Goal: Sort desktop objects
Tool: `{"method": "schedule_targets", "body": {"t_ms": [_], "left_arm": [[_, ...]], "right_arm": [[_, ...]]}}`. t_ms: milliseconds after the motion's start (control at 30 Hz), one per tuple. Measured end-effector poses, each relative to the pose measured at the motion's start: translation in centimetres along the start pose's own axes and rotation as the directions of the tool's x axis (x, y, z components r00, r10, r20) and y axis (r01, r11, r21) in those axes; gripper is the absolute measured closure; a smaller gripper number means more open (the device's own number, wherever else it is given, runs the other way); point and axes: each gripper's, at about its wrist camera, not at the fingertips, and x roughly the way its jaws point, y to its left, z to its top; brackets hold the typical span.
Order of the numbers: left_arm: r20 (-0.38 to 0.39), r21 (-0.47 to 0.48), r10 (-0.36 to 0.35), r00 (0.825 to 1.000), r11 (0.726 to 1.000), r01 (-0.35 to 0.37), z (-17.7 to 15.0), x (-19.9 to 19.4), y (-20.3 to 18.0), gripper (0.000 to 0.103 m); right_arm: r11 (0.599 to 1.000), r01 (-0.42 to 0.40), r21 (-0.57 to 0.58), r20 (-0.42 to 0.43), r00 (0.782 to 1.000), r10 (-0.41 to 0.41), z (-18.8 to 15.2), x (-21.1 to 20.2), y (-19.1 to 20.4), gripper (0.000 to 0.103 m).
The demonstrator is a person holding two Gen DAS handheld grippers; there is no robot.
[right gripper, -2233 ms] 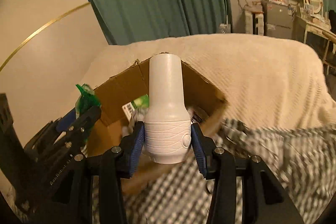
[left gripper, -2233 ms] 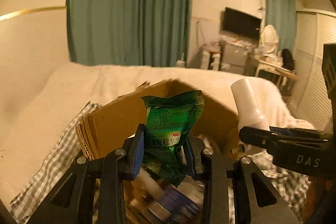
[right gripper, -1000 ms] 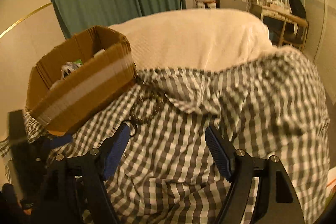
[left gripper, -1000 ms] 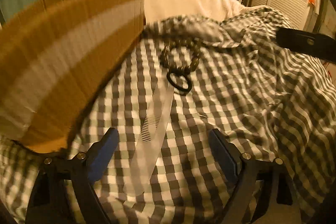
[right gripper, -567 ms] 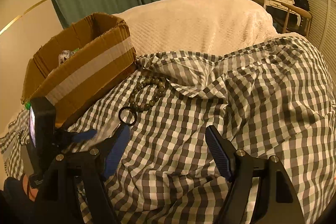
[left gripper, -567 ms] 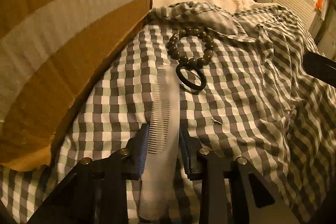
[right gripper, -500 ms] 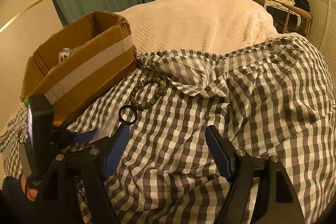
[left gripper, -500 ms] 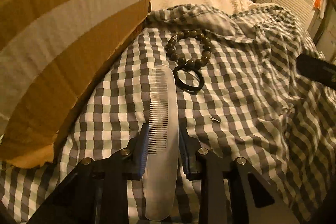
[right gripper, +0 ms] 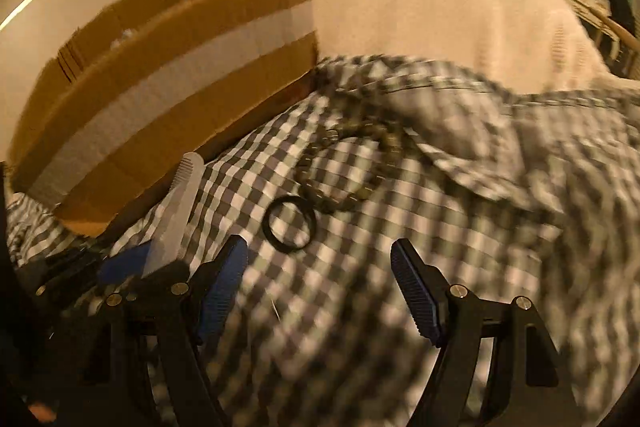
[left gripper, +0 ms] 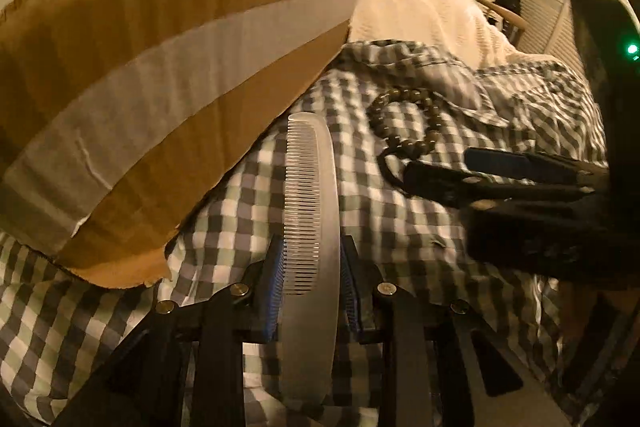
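My left gripper [left gripper: 310, 267] is shut on a translucent white comb [left gripper: 310, 195] and holds it lifted off the checked cloth, its far end near the cardboard box [left gripper: 160, 87]. The comb also shows in the right wrist view [right gripper: 180, 211]. My right gripper [right gripper: 320, 267] is open and empty, low over the cloth just before a black ring [right gripper: 289, 223] and a dark bead bracelet [right gripper: 352, 163]. In the left wrist view the right gripper's fingers [left gripper: 500, 171] cover the ring beside the bracelet [left gripper: 408, 119].
The open cardboard box [right gripper: 160, 87] with a tape stripe stands at the left, holding earlier items. A checked cloth [right gripper: 460, 227] covers the surface, rumpled at the back. A cream blanket [right gripper: 440, 15] lies beyond it.
My left gripper has lifted the comb off the cloth toward the box. My right gripper has moved forward and down toward the black ring, still open.
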Motion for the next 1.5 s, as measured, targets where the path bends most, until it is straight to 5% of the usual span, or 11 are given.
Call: {"method": "schedule_targets", "body": {"t_ms": [100,200,267,300,667,1000,1167,1233,1300,1500], "left_arm": [[0.001,-0.009,0.008,1.000,1.000,-0.008,0.0,0.2,0.3,0.076],[0.002,0.003,0.006,1.000,1.000,-0.006,-0.1,0.3,0.1,0.076],[0.007,0.001,-0.001,1.000,1.000,0.001,-0.2,0.2,0.1,0.076],[0.014,0.001,-0.005,1.000,1.000,0.005,-0.2,0.1,0.1,0.076],[0.151,0.094,-0.038,0.988,0.995,0.024,-0.6,-4.3,-2.5,0.081],[0.359,0.066,-0.106,0.927,0.994,0.088,3.7,-13.7,-1.1,0.083],[0.270,0.056,-0.141,0.953,0.990,0.130,3.1,-11.3,0.1,0.079],[0.192,0.056,-0.160,0.968,0.987,0.152,2.0,-9.0,-0.5,0.067],[0.111,0.072,-0.191,0.975,0.980,0.184,0.8,-6.5,-1.3,0.042],[-0.043,0.104,-0.149,0.988,0.983,0.153,-0.7,-0.8,-2.6,0.038]], "right_arm": [[0.999,0.011,-0.035,-0.027,1.000,-0.012,0.3,2.1,0.8,0.032],[0.998,0.042,-0.051,-0.038,0.998,-0.044,0.2,3.3,1.0,0.066],[0.996,0.052,-0.071,-0.032,0.998,-0.055,-0.2,3.0,1.2,0.097],[0.995,0.054,-0.080,-0.024,0.998,-0.056,-0.5,2.6,1.4,0.100],[0.998,-0.024,-0.062,0.119,0.992,0.032,-3.9,-7.7,2.2,0.100],[0.992,-0.076,-0.098,0.277,0.955,0.101,0.5,-15.9,4.8,0.100],[0.991,-0.006,-0.132,0.335,0.941,0.050,3.0,-16.9,6.0,0.100],[0.993,-0.008,-0.117,0.319,0.947,0.045,2.7,-16.0,5.5,0.100],[0.995,0.001,-0.099,0.298,0.954,0.028,1.7,-15.2,4.9,0.100],[0.998,0.030,-0.057,0.178,0.984,-0.020,-1.8,-11.3,1.3,0.100]]}}
